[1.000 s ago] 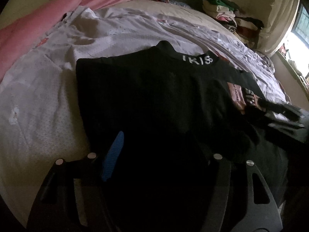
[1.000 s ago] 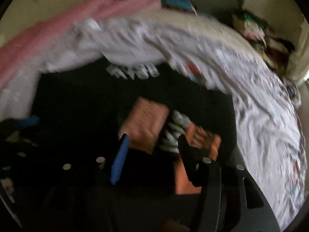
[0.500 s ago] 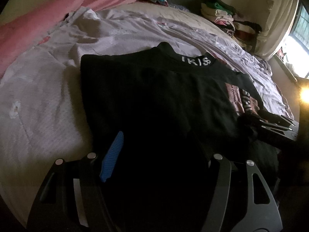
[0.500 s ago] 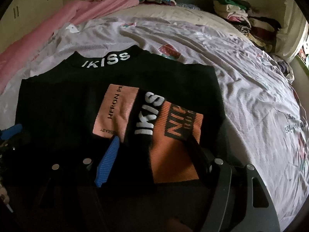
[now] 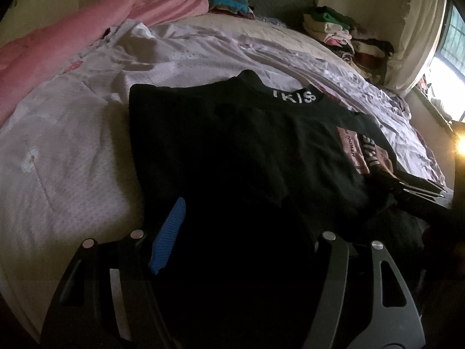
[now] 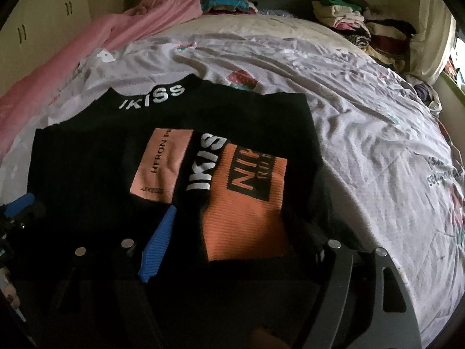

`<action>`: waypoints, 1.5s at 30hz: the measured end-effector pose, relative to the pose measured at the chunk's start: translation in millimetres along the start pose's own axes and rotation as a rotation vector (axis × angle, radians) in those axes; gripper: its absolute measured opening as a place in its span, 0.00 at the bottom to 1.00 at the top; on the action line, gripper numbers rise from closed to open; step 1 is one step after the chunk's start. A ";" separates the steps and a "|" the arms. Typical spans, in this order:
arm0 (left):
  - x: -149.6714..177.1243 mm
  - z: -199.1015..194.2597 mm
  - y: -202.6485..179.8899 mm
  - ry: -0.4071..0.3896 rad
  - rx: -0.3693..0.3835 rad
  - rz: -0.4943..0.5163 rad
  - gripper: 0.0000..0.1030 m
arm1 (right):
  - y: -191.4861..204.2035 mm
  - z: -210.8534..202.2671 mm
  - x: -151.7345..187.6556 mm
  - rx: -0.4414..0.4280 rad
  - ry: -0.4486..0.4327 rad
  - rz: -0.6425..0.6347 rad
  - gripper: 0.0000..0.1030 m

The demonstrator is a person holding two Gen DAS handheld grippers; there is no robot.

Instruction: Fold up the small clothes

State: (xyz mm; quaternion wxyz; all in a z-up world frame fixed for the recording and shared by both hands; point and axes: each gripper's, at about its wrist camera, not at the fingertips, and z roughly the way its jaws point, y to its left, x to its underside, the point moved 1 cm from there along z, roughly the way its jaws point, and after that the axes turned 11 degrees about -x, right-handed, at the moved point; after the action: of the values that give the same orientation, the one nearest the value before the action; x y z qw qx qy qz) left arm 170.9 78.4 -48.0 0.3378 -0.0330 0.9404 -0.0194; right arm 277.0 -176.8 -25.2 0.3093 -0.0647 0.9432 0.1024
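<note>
Nearest, the left tongs [image 5: 235, 226] and the right tongs [image 6: 232, 232] each stand spread wide, gripping nothing, low over the near hem of the black top [image 6: 96, 157]. It lies flat on the bed sheet [image 6: 363, 133], collar away, orange patches [image 6: 247, 203] showing. Beyond lie a pink blanket [image 5: 72, 35] and stacked clothes [image 6: 354, 20].

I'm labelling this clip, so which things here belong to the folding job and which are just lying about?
Part of the job:
- black top
- left gripper
- right gripper

Just lying about:
- pink blanket
- folded clothes pile
- striped folded clothes
- bedsheet
</note>
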 end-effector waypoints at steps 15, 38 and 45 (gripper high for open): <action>3.8 -10.0 4.0 -0.002 -0.012 -0.037 0.59 | -7.4 -29.0 2.4 -0.059 -0.067 0.010 0.82; 6.3 -59.7 12.7 -0.039 -0.042 -0.130 0.90 | 8.1 -79.1 2.6 -0.155 -0.162 -0.062 0.95; 2.0 -81.0 13.2 -0.062 -0.061 -0.137 0.91 | 11.8 -96.4 3.0 -0.183 -0.189 -0.086 0.96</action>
State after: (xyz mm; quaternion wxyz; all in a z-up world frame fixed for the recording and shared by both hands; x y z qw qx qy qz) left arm 117.1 92.5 12.4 0.3634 -0.1082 0.9253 -0.0126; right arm 217.5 -188.0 50.8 0.3935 -0.1232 0.8930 0.1802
